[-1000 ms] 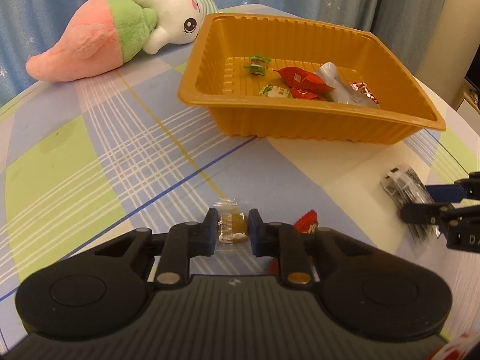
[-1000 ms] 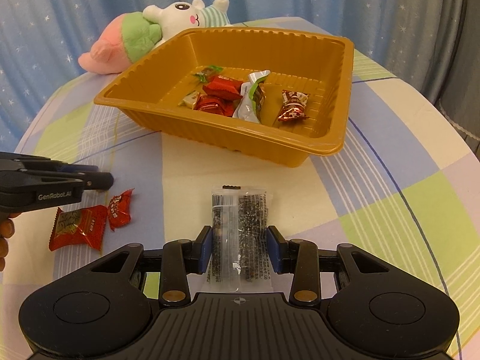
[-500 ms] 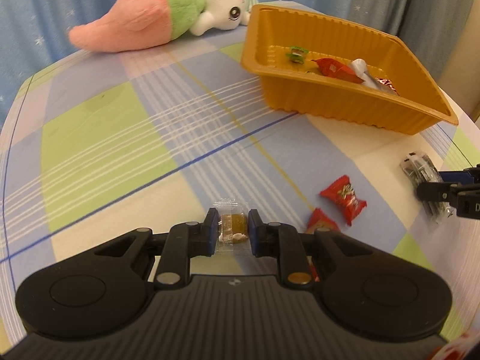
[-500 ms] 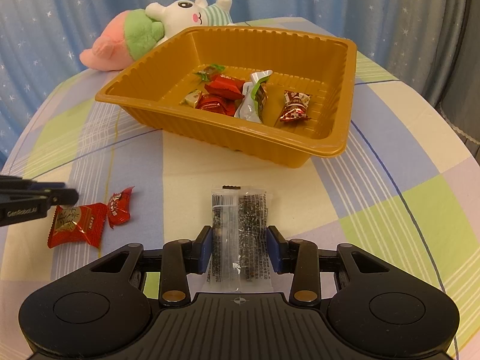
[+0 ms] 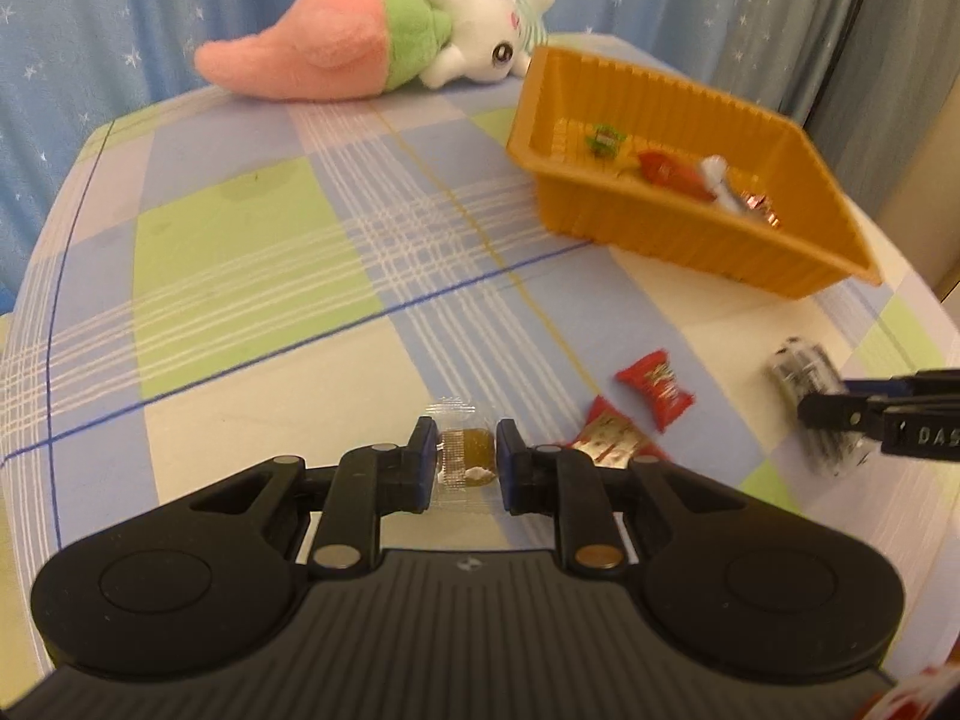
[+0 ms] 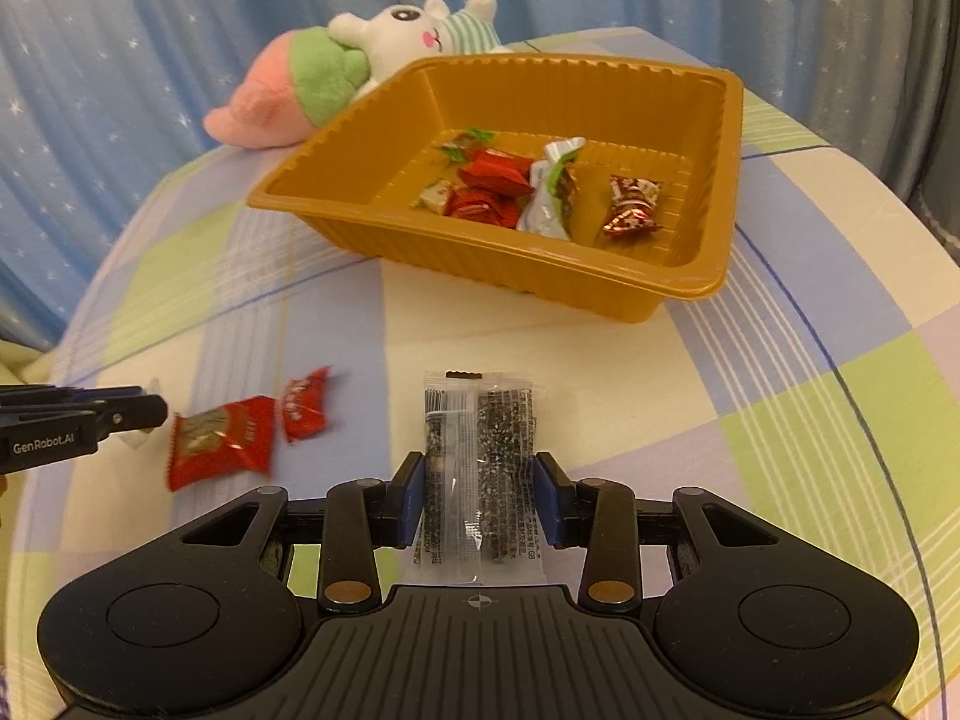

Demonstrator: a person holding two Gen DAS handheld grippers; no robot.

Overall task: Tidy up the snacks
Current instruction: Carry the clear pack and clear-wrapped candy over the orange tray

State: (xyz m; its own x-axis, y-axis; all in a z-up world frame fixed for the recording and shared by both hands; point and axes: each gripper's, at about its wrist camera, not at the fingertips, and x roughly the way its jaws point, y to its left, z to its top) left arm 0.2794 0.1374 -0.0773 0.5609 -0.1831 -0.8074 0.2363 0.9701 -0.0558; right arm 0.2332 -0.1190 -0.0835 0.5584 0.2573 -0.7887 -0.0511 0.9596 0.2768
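1. Your left tool (image 5: 465, 459) is clenched on a small clear-wrapped candy (image 5: 467, 456), its blue pads pressing on both sides of the wrapper.
2. Your right tool (image 6: 478, 495) is clamped on a long clear packet (image 6: 478, 468) with dark, speckled contents; the packet sticks out forward past the fingertips.
3. Beyond your right tool, straight ahead on the table (image 6: 780, 420), sits the orange tray (image 6: 600, 294). Inside it lie several wrapped snacks: red ones, a silver one, a green-tipped one and a brown-and-white one.
4. From your left tool, the tray is ahead and to the right.
5. Two red packets lie on the table between your two tools: a larger one (image 6: 219, 441) and a smaller one (image 6: 305, 405) just beside it. Both are just right of your left tool's fingertips and to the left of your right tool.
6. A plush toy (image 5: 372, 51) lies at the far edge of the table, behind the tray's left corner, before a blue curtain (image 5: 120, 18).
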